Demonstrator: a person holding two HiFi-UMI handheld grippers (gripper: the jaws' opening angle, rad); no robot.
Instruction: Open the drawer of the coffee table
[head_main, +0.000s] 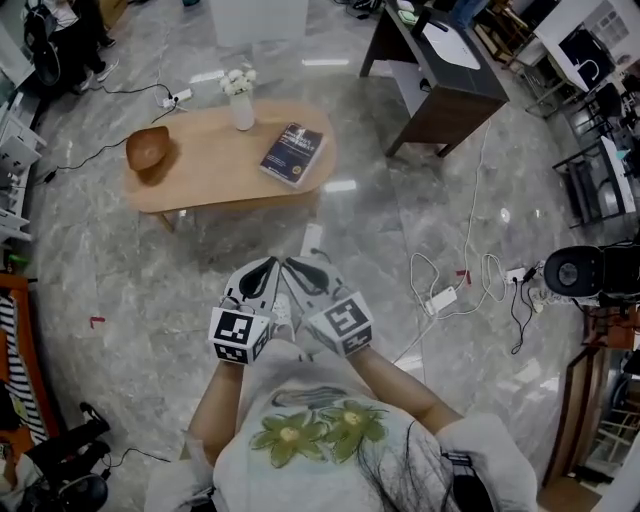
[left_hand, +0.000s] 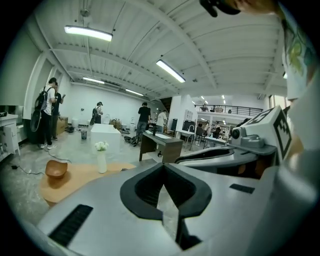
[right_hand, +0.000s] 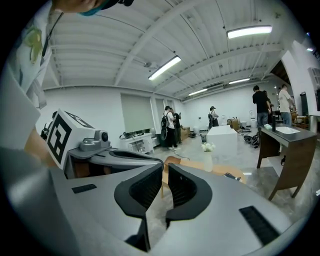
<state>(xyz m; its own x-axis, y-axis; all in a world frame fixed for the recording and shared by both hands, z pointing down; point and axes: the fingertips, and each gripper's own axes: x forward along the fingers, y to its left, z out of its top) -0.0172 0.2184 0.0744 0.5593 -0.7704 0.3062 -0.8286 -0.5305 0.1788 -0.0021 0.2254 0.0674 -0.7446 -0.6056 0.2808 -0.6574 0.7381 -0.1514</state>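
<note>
**Coffee table** (head_main: 215, 165): oval, wooden, well ahead of the person.
- On it, left to right: wooden bowl (head_main: 148, 150) at the left end; white vase (head_main: 241, 105) at the far edge; dark book (head_main: 293, 154) toward the right end.
- Drawer: front not discernible.

**Left gripper** (head_main: 262, 272): well short of the table's near side, jaws closed, empty.

**Right gripper** (head_main: 305, 270): just beside the left gripper, jaws together, nothing between them.

**Step, as judged:** approach.

**Next move:** find the drawer front, part the jaws, take its pull.

We note bright, even light from ceiling strip lamps (left_hand: 88, 33), glare patches on the glossy floor (head_main: 340, 186), soft shadows, and fisheye bending with black corners in both gripper views.
</note>
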